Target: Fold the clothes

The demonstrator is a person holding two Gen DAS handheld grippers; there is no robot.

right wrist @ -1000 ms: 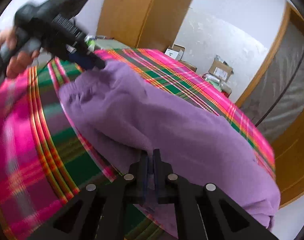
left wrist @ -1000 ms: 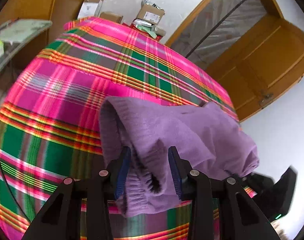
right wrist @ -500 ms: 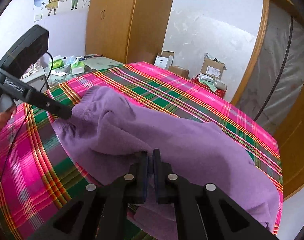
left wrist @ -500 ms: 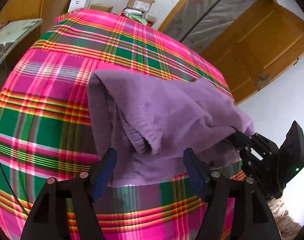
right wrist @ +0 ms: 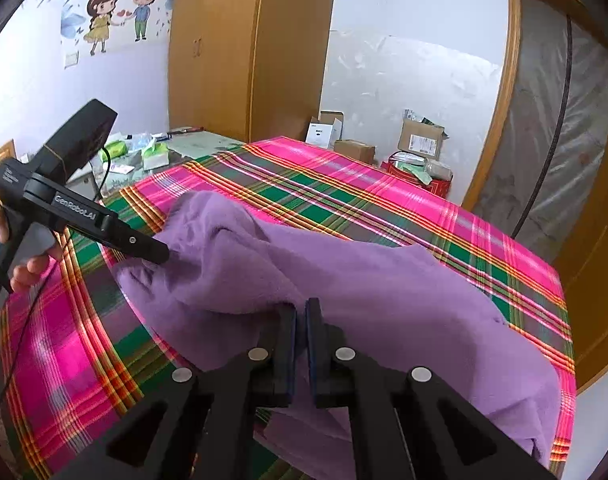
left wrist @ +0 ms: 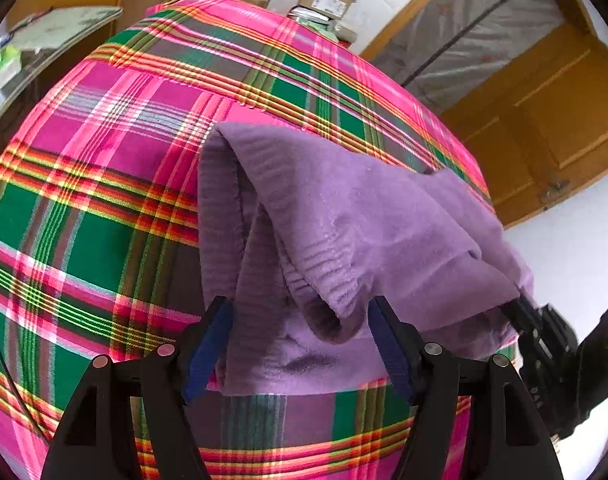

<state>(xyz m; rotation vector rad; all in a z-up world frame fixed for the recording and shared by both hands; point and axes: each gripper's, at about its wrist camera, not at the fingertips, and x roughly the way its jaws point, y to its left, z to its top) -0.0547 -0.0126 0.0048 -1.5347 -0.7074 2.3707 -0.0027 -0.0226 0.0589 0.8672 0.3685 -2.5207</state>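
your left gripper (left wrist: 300,340) hangs released over the ribbed hem; your right gripper (right wrist: 301,334) pinches the purple sweater (right wrist: 343,292), bunched at frame centre on the plaid bedspread (right wrist: 343,184). folding looks barely begun; flattening remains.

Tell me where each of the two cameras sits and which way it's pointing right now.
Left wrist: rides the left gripper, low over the plaid bedspread, facing the purple garment and wooden door; its open fingers show, the right gripper at the right edge.
Right wrist: rides the right gripper, facing the wardrobe and cardboard boxes; its shut fingers pinch the garment; the person's hand shows.
Shared: garment, bedspread, boxes.
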